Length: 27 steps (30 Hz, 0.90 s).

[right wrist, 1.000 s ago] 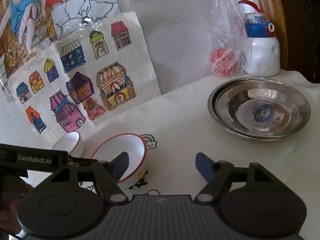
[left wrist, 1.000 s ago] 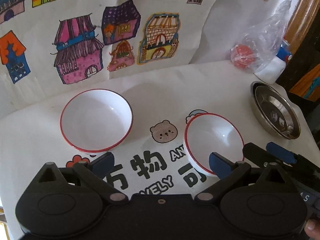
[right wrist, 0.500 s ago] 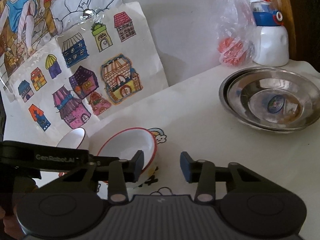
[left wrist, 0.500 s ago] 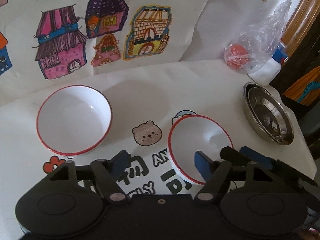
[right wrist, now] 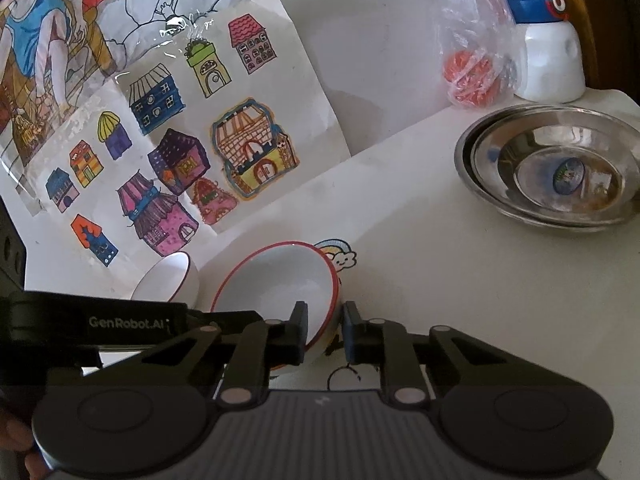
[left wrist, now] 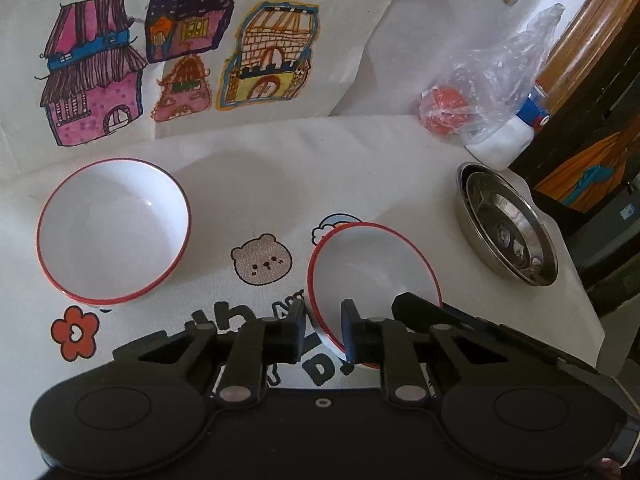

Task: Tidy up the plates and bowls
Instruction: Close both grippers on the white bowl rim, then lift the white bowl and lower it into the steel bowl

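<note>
Two white bowls with red rims sit on a white printed tablecloth. The nearer bowl (left wrist: 372,268) (right wrist: 276,280) is tipped. My left gripper (left wrist: 323,334) is closing with that bowl's near rim between its pads, one finger inside and one outside. My right gripper (right wrist: 323,330) is closing on the same bowl's right-hand wall, which fills the gap between its pads. The other bowl (left wrist: 114,236) (right wrist: 168,280) stands upright to the left, apart from both grippers. Two stacked steel plates (left wrist: 508,232) (right wrist: 552,172) lie at the table's right side.
A clear plastic bag with a red ball (left wrist: 444,110) (right wrist: 472,72) and a white bottle with a blue cap (left wrist: 504,140) (right wrist: 548,64) stand at the back right. Sheets with house drawings (left wrist: 160,60) lean along the back. The table edge drops off just right of the plates.
Both grippers' jaws have come in from wide apart to narrow around the nearer bowl's rim. That bowl has tipped from lying flat. The other bowl and the plates have not moved.
</note>
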{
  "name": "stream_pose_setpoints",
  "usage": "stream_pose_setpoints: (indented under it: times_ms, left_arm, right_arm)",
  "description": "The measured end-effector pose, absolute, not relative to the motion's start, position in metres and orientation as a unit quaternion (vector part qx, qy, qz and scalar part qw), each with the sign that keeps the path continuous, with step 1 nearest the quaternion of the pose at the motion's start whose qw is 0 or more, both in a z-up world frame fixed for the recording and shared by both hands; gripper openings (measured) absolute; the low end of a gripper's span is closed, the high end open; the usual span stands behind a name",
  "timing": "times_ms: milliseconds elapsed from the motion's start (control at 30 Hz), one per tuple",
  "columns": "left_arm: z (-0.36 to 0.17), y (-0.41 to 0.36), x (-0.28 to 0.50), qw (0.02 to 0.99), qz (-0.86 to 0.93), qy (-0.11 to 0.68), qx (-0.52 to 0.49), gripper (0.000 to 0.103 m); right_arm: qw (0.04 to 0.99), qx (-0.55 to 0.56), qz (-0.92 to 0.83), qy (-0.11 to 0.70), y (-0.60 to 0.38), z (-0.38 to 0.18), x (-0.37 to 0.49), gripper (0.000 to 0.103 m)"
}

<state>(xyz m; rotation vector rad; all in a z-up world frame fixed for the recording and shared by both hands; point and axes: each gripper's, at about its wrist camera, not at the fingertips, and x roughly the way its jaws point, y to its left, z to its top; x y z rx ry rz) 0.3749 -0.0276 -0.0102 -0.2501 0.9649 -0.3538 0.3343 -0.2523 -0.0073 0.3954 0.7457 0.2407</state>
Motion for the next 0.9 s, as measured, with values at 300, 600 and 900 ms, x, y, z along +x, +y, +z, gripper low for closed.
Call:
stream_pose_setpoints:
  times_ms: [300, 600, 900]
  left_arm:
    - [0.003, -0.019, 0.356, 0.865, -0.166, 0.455, -0.13, 0.014]
    - [0.047, 0.001, 0.307, 0.883, -0.173, 0.416, -0.134, 0.014]
    - [0.08, 0.024, 0.25, 0.899, -0.167, 0.38, -0.14, 0.014]
  right_arm:
    - [0.91, 0.196, 0.118, 0.346, -0.245, 0.017, 0.305, 0.014]
    - [0.922, 0.182, 0.134, 0.315, -0.225, 0.061, 0.259, 0.014]
    - [0.928, 0.171, 0.158, 0.293, -0.204, 0.088, 0.215, 0.014]
